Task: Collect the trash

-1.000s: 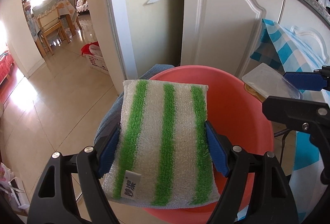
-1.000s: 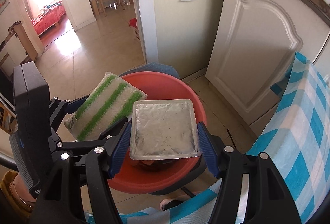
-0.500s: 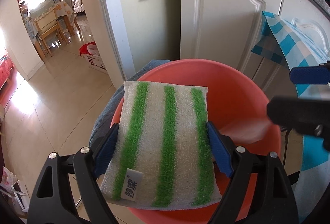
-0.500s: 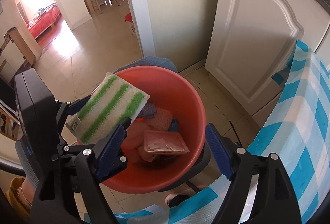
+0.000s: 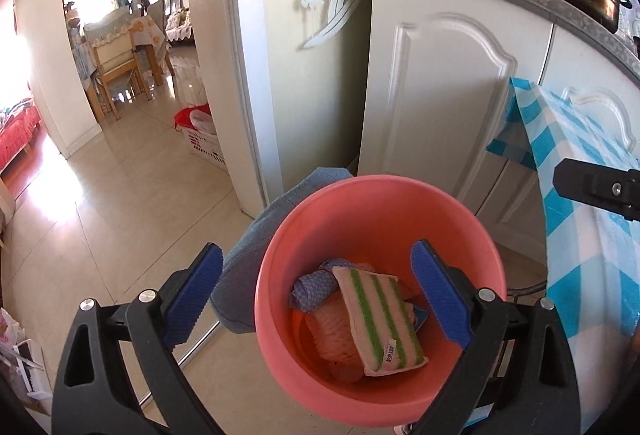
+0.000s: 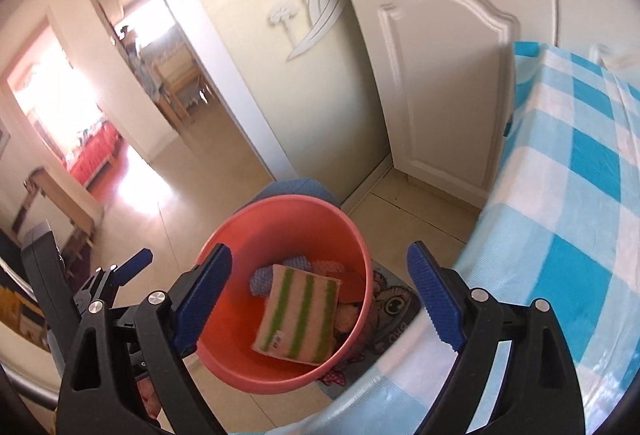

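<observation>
Now released: green-striped sponge [image 5: 380, 319] lies in the red bucket [image 5: 372, 203] below the left gripper [image 5: 316, 295], no longer pinched, both it and the right gripper [image 6: 320, 299] empty, jaws opening; both items binned.

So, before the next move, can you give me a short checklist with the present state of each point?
1. Green-striped sponge lies inside the pink bucket: ok.
2. Left gripper holds nothing, its jaws opening above the bucket: ok.
3. Right gripper holds nothing, its jaws opening: ok.
4. Bucket stands upright and nothing hangs over its rim: ok.
5. Room left in the bucket for more trash: ok, the pile sits low.
6. More trash left on the blue checked tablecloth: cannot tell, only part of it shows and that part is bare.
</observation>
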Available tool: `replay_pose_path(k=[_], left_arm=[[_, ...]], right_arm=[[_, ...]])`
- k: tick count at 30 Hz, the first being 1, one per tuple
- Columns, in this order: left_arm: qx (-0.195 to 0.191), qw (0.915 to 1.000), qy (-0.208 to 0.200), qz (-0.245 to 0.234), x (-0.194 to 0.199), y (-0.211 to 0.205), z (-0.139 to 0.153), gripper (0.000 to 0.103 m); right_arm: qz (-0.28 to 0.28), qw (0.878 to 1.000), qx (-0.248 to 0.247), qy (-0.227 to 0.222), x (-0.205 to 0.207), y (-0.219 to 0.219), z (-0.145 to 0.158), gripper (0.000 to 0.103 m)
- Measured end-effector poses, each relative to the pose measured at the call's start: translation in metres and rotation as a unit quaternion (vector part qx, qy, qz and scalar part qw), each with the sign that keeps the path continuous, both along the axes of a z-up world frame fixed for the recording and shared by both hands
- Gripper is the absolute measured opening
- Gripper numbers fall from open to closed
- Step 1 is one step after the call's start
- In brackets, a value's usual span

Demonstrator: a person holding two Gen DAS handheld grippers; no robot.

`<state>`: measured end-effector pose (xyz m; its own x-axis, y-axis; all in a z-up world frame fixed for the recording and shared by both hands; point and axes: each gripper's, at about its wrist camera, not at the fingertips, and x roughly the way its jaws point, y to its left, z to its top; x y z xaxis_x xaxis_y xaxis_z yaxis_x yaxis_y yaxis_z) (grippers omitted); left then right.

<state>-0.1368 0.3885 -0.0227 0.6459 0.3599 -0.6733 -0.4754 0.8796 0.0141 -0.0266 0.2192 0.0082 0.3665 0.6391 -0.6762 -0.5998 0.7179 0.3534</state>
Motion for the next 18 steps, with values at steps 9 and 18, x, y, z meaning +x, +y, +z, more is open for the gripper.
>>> replay_pose_path(k=[9,18], left_arm=[[0.013,0.9995,-0.027,-0.008,-0.016,-0.026,0.029,0.099],[-0.012,0.9957,-0.045,-0.08,-0.018,-0.082,0.056,0.099]], right_arm=[[-0.062,0.997,0.048,0.001,-0.007,-0.067,0.016,0.091],[-0.142,0.988,0.003,-0.063,-0.035,-0.14,0.04,0.093]])
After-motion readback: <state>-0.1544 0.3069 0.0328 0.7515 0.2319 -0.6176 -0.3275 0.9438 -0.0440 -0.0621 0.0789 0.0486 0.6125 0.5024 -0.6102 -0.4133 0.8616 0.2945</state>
